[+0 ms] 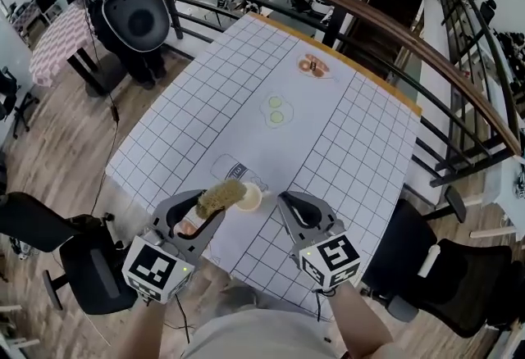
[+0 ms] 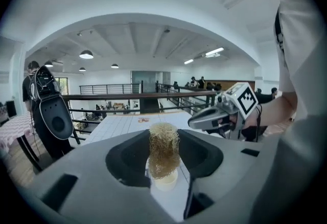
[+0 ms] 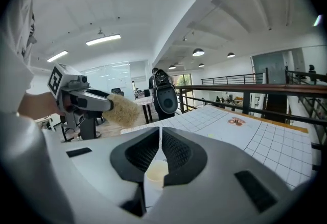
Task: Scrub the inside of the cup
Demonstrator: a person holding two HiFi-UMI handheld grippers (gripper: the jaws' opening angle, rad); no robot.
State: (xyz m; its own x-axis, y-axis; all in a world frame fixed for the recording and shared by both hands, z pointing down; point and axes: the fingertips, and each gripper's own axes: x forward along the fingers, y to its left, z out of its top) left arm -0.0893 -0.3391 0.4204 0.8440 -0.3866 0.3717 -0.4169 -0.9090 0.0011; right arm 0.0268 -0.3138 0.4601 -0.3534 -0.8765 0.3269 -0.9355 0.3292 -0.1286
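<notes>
A small cream cup (image 1: 248,198) stands upright on the checked table cover (image 1: 205,103), near its front edge. My left gripper (image 1: 215,206) is shut on a tan fibrous scrub sponge (image 1: 223,193), whose tip hangs over the cup's left rim. In the left gripper view the sponge (image 2: 163,147) stands between the jaws with the cup (image 2: 166,180) right under it. My right gripper (image 1: 285,200) is just right of the cup, jaws together and empty. Seen from the right gripper view, the cup (image 3: 156,173) sits low beyond the jaws, and the sponge (image 3: 124,109) is at the left.
A clear plastic object (image 1: 232,168) lies just behind the cup. Farther back are a small plate with green slices (image 1: 276,111) and a brown item (image 1: 312,65). A curved railing (image 1: 385,29) runs behind the table. Black office chairs (image 1: 78,255) stand on both sides.
</notes>
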